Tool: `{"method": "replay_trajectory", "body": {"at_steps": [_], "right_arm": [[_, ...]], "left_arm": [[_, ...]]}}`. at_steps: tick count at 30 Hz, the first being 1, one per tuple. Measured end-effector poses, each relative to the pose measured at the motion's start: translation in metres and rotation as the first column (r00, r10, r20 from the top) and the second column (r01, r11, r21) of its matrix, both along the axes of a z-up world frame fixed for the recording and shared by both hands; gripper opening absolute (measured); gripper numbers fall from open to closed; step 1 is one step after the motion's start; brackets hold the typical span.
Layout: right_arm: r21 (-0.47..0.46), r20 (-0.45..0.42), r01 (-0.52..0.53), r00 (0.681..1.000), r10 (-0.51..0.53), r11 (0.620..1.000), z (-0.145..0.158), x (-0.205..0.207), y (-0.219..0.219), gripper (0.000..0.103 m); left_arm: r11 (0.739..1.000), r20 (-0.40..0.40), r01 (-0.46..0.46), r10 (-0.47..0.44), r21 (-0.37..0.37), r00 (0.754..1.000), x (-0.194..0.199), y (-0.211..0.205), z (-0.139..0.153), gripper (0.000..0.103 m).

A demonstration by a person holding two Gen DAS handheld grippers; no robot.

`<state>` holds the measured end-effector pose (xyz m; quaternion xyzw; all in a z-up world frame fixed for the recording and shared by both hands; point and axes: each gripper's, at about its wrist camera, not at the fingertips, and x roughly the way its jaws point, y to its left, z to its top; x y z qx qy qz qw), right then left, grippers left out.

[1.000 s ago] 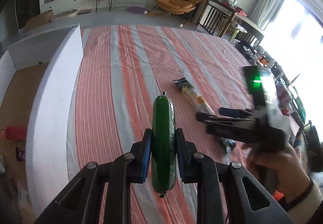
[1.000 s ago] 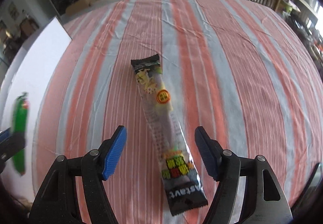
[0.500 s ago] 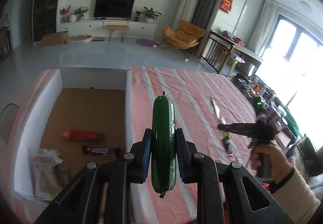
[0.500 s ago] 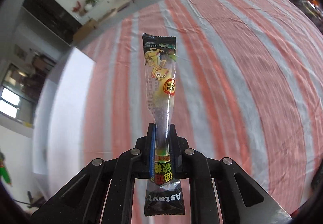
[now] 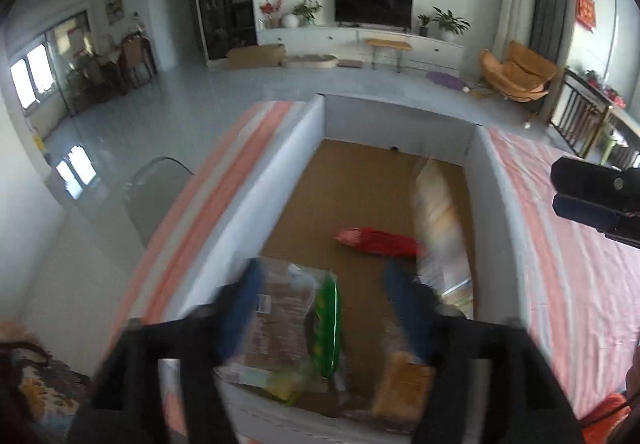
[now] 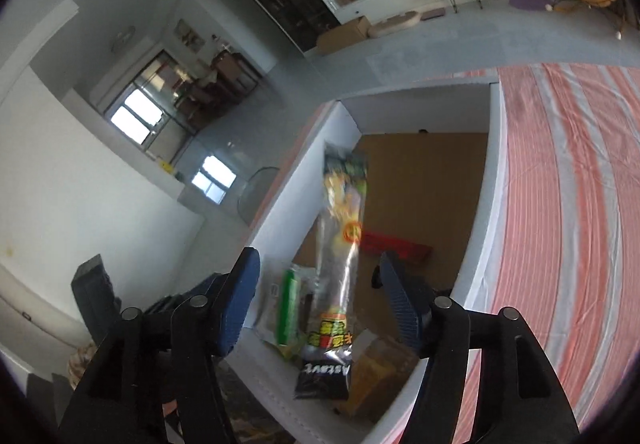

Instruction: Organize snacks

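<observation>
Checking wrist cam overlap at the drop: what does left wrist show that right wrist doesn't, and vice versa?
Left wrist only: the right gripper's dark tips coming in from the right edge over the striped cloth, and the grey curtain beside the orange chair.

Right wrist only: the long clear snack packet with a black printed end between the right gripper's spread blue pads, touching neither, and its lettering; it is only a pale blur in the left view.

Both: the white-walled box with a brown floor, the green sausage-shaped snack and the red wrapper in it, the TV wall.
</observation>
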<state>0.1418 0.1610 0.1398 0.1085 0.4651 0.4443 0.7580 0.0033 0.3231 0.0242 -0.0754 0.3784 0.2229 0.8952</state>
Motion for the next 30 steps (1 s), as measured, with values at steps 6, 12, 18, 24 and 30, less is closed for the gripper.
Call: {"method": "replay_trajectory", "body": {"at_steps": [6, 12, 18, 24, 30], "right_arm": [[-0.113, 0.195, 0.072, 0.98, -0.049, 0.991, 0.002, -0.023, -0.02, 0.074], [-0.276, 0.348, 0.109, 0.937, -0.007, 0.955, -0.001, -0.04, -0.019, 0.082], [-0.363, 0.354, 0.1, 0.934, 0.038, 0.927, -0.002, -0.061, -0.017, 0.084], [-0.384, 0.278, 0.087, 0.96, 0.026, 0.919, -0.009, -0.06, -0.01, 0.084], [-0.404, 0.26, 0.089, 0.965, 0.021, 0.91, -0.013, -0.062, -0.006, 0.084]], "left_arm": [[0.987, 0.021, 0.002, -0.005, 0.161, 1.0, -0.008, -0.023, 0.001, 0.103], [0.992, -0.032, -0.038, 0.042, 0.124, 0.999, -0.003, -0.042, -0.001, 0.103], [0.989, -0.009, -0.076, 0.078, 0.129, 0.997, -0.01, -0.045, -0.001, 0.103], [0.986, -0.005, -0.082, 0.084, 0.148, 0.996, -0.013, -0.041, -0.001, 0.103], [0.992, 0.021, -0.07, 0.068, 0.109, 0.997, -0.02, -0.035, 0.0, 0.103]]}}
